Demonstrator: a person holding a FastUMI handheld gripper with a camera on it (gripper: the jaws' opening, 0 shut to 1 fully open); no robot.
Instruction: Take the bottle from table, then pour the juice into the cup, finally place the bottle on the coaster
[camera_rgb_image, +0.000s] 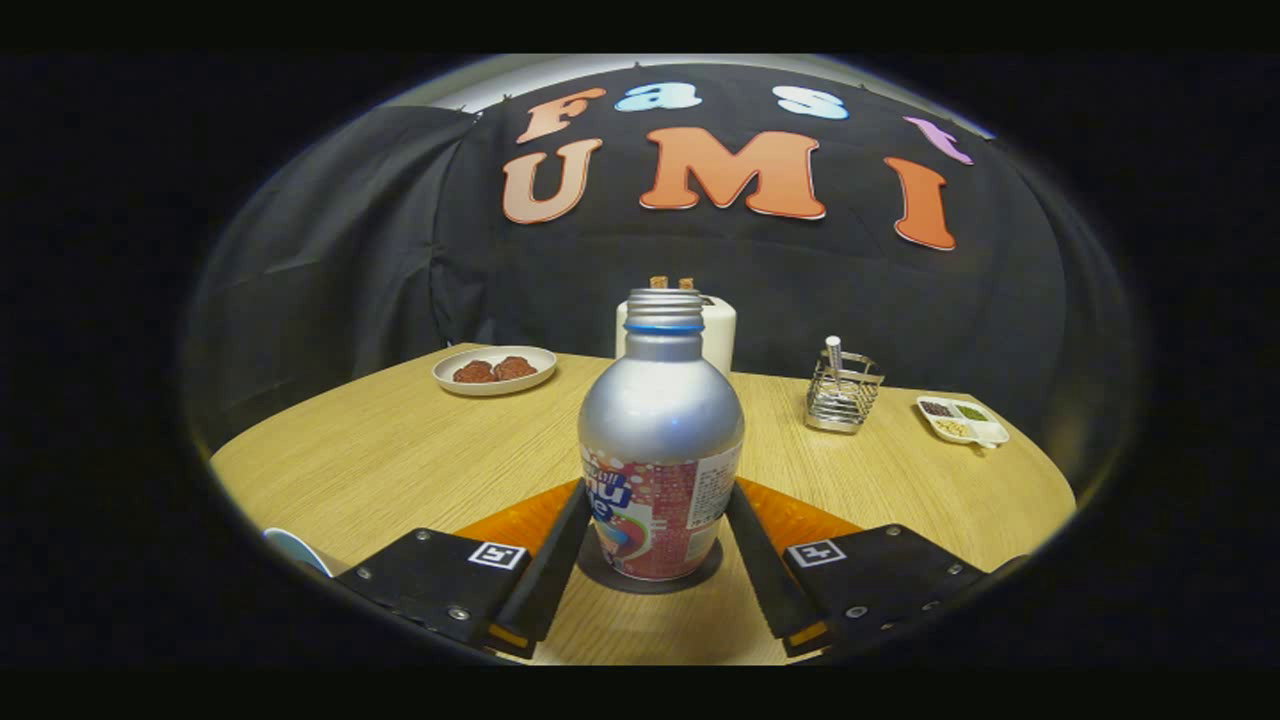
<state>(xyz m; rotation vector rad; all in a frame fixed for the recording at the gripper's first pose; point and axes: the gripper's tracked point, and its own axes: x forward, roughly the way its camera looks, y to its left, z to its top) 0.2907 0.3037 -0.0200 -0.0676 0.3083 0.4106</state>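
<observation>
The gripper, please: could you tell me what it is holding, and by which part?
The gripper is shut on the bottle, both fingers pressing the labelled lower body, with the bottle upright on the dark coaster.

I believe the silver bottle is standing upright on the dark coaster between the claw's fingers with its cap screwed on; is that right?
Not quite: the cap is off. In the gripper view the bottle shows bare neck threads and an open mouth. The rest holds: it stands upright on the dark coaster, between the fingers of the claw.

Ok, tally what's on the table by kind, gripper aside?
Bottles: 1, the bottle between the gripper fingers, on the coaster
Coasters: 1
Plates: 1, plate
Divided dishes: 1, dish
Wire racks: 1, rack
White toaster: 1, toaster
Total: 6
</observation>
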